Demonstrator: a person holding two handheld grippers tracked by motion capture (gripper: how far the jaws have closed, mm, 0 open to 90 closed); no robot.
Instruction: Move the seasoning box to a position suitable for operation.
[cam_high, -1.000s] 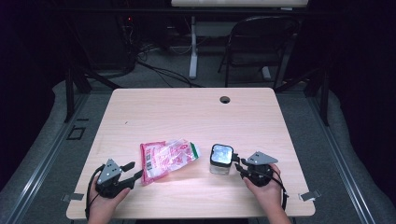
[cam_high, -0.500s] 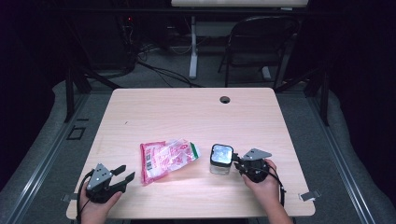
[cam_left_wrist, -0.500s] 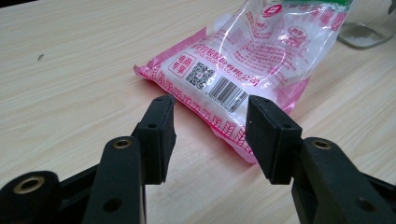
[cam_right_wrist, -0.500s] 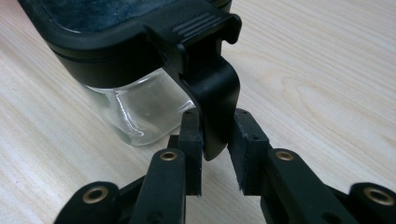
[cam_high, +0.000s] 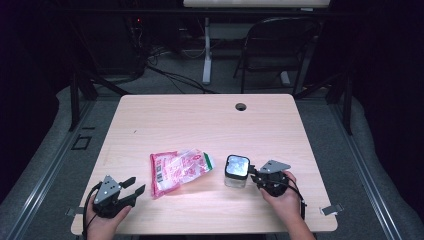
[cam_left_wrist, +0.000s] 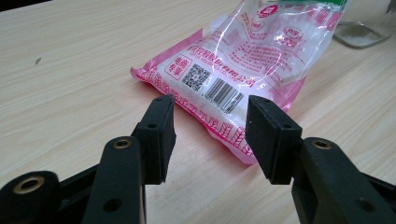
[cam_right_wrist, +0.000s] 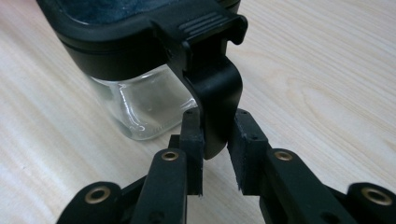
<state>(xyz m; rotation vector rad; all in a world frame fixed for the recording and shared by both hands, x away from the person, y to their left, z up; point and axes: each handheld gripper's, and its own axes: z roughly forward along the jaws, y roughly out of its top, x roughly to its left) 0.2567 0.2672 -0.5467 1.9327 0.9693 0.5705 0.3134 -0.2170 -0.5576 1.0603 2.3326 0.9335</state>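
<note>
A pink and clear plastic bag (cam_high: 180, 170) of white grains lies flat at the table's front centre. In the left gripper view the bag (cam_left_wrist: 243, 60) shows a barcode. My left gripper (cam_high: 132, 187) rests open at the front left, its jaws (cam_left_wrist: 210, 126) aimed at the bag's near corner and a little short of it. To the bag's right stands a small glass jar (cam_high: 236, 170) with a black-framed lid. My right gripper (cam_high: 251, 172) has just been closing. It (cam_right_wrist: 217, 140) is shut on the lid's black latch (cam_right_wrist: 215, 93), which hangs down the side of the jar (cam_right_wrist: 140, 102).
The light wooden table (cam_high: 200, 120) has a cable hole (cam_high: 241, 106) near its far edge. A folding chair (cam_high: 280, 45) and cables stand on the floor beyond. The jar's glass base (cam_left_wrist: 364, 28) shows behind the bag in the left gripper view.
My left gripper has drawn back a little to the left, away from the bag. The right hand has stayed at the jar.
</note>
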